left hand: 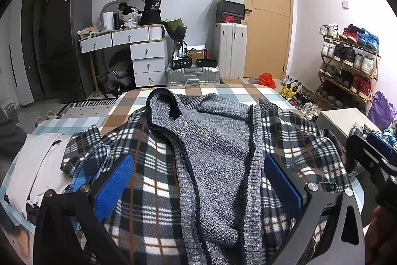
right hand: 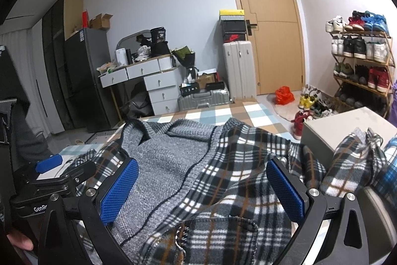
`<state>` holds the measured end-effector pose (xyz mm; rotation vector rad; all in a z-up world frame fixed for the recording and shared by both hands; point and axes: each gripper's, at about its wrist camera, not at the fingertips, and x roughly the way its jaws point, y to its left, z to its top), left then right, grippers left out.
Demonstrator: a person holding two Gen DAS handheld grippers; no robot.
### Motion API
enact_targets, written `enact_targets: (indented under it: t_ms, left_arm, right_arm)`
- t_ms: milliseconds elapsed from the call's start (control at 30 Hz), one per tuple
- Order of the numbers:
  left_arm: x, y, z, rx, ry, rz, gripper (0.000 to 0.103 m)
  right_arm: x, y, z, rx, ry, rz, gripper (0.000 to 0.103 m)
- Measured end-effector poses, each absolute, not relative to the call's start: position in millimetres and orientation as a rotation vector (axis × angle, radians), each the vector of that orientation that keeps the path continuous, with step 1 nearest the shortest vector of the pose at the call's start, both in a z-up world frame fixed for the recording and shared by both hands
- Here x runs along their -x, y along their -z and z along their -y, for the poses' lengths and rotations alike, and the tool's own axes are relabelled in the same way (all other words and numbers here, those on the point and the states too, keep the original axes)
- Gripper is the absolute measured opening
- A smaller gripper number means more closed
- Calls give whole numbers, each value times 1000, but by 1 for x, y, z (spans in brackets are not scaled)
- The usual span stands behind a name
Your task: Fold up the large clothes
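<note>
Between the blue-padded tool (left hand: 198,180) fingers lies a jacket (left hand: 215,148), grey knit inside, black-white-brown plaid outside. Beyond it, the bed (left hand: 223,91) is checked blue, white and tan.

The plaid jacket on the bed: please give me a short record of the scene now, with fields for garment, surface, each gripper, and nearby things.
garment: plaid jacket with grey knit lining, lying open, lining up, unfolded
surface: bed with checked sheet
left gripper: open, above the lining
right gripper: open, above the jacket front
nearby: white clothing at the jacket's left; white box at its right
</note>
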<state>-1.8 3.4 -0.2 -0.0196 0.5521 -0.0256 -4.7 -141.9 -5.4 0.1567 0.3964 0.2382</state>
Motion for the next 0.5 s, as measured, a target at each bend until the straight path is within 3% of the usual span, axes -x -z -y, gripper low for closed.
enact_targets:
  t_ms: [233,500]
  left_arm:
    - [0,6,13,19,82,-591,102]
    - [-17,7,69,51,337,-727,102]
  right_arm:
    - [0,-4,164,-246,-243,-413,103]
    - [-30,-27,260,-457,-229,-509,103]
